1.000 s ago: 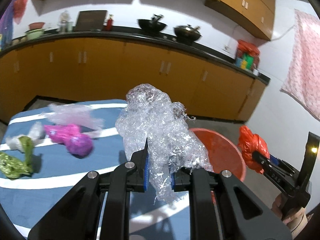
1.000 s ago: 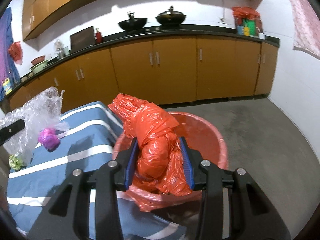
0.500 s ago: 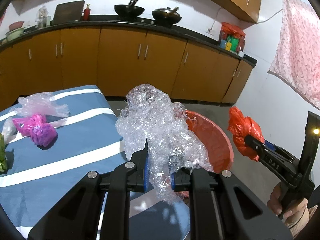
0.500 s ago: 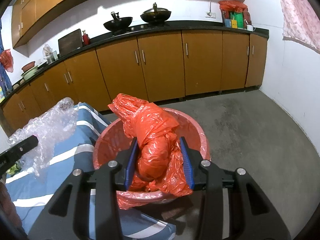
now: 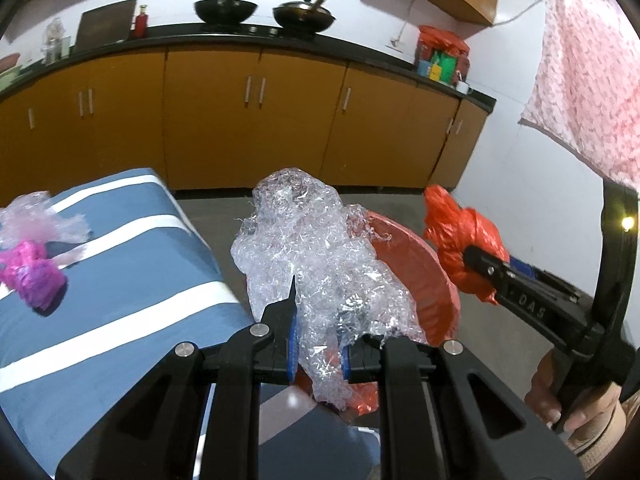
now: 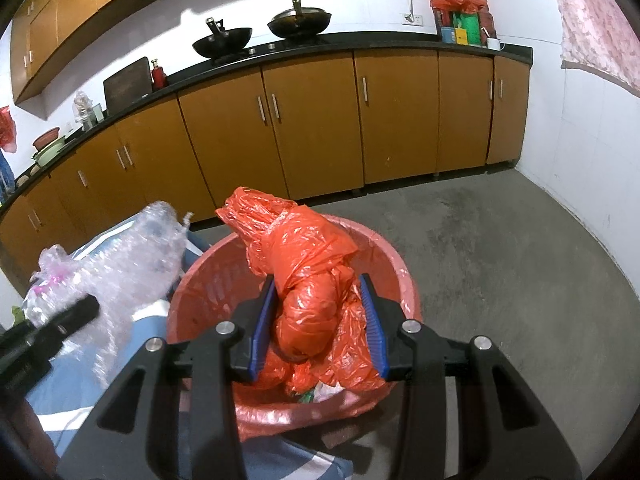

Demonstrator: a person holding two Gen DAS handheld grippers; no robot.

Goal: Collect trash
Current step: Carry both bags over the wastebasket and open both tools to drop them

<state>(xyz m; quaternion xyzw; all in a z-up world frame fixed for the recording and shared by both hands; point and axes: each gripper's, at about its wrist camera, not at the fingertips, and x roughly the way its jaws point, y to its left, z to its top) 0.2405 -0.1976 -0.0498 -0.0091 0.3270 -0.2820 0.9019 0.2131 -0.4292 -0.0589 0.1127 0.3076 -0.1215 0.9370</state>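
Note:
My left gripper [image 5: 318, 304] is shut on a crumpled clear plastic wrap [image 5: 316, 248], held above the table's right edge beside the red basket [image 5: 416, 276]. My right gripper [image 6: 320, 300] is shut on a knotted orange plastic bag [image 6: 308, 264] and holds it over the red basket [image 6: 200, 280], which is lined with a pink bag and holds some trash. In the left wrist view the orange bag [image 5: 460, 232] hangs right of the basket rim. The clear wrap also shows in the right wrist view [image 6: 132, 256].
The table with a blue, white-striped cloth [image 5: 120, 288] carries a magenta wad [image 5: 36, 276] and a pale pink bag [image 5: 36, 216]. Orange kitchen cabinets [image 6: 320, 128] line the back wall. Bare concrete floor [image 6: 500, 260] lies right of the basket.
Both grippers have swung right toward the basket with their loads. The basket is now closer under the orange bag, and the clear wrap has reached the table's right edge.

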